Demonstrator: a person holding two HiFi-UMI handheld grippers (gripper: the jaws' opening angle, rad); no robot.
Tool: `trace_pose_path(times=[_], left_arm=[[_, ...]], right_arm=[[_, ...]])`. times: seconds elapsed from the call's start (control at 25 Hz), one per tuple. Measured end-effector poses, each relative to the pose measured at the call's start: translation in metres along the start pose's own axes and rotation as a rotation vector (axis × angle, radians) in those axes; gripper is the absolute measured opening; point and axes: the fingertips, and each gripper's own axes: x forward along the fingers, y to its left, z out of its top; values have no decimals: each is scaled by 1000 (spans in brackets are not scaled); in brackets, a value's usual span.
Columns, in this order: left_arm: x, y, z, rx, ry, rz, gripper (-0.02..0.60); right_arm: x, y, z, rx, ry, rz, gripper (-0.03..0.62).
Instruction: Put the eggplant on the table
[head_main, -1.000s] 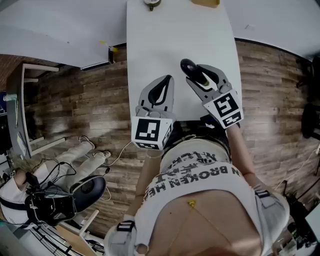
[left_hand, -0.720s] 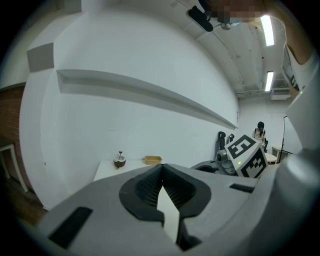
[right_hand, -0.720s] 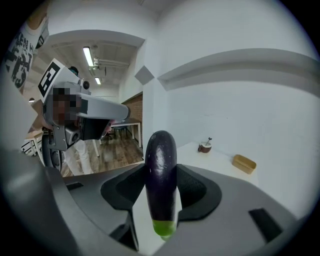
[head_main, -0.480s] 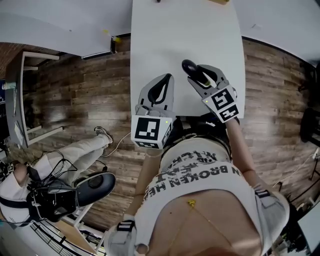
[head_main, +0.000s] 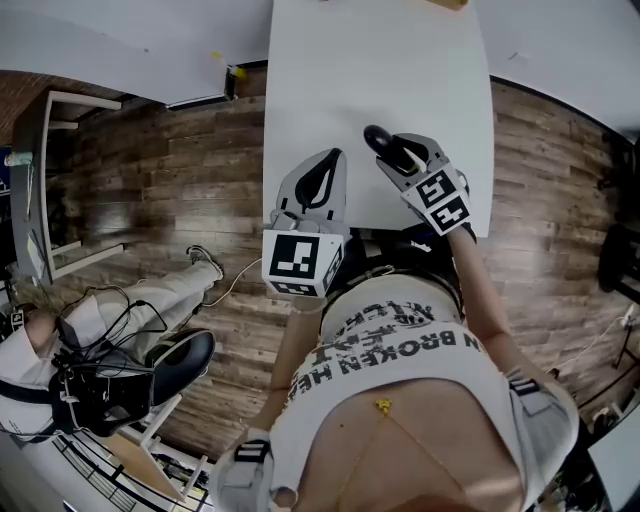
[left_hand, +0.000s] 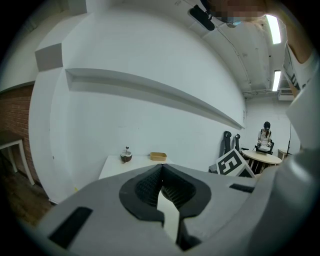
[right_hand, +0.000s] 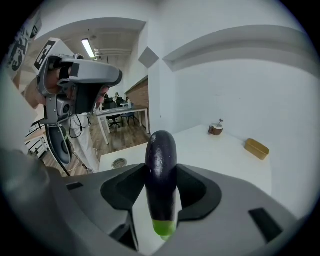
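1. Eggplant (right_hand: 161, 180), dark purple and glossy with a pale green stem end, is clamped between the jaws of the right gripper (right_hand: 161, 169). The pads press on its sides.
2. Its rounded purple end sticks out past the jaw tips, and the green end points back toward the gripper body.
3. In the head view the eggplant (head_main: 383, 143) and the right gripper (head_main: 402, 150) are over the near part of the long white worktop (head_main: 370, 60), tilted downward. Whether the eggplant touches the surface is hard to tell from that angle.
4. The left gripper (head_main: 331, 165) is beside it over the worktop's near edge. Its jaws (left_hand: 161, 168) are together at the tips with nothing between them.
5. At the far end of the worktop (right_hand: 230, 150) stand a small brown round object with a stalk (right_hand: 216, 129) and a shallow tan tray (right_hand: 256, 148), well apart from both grippers.
6. A small round metal disc (right_hand: 119, 163), perhaps a cable opening, sits in the worktop near its left corner.
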Motion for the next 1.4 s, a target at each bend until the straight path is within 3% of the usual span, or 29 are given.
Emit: trace_pose_path(times=[0.64, 1.4], left_arm=[[-12, 4, -11, -17, 13, 29, 5], [-14, 7, -17, -26, 22, 31, 5]], right_arm=[[41, 14, -59, -4, 170, 57, 198], [75, 19, -99, -3, 314, 88, 198]])
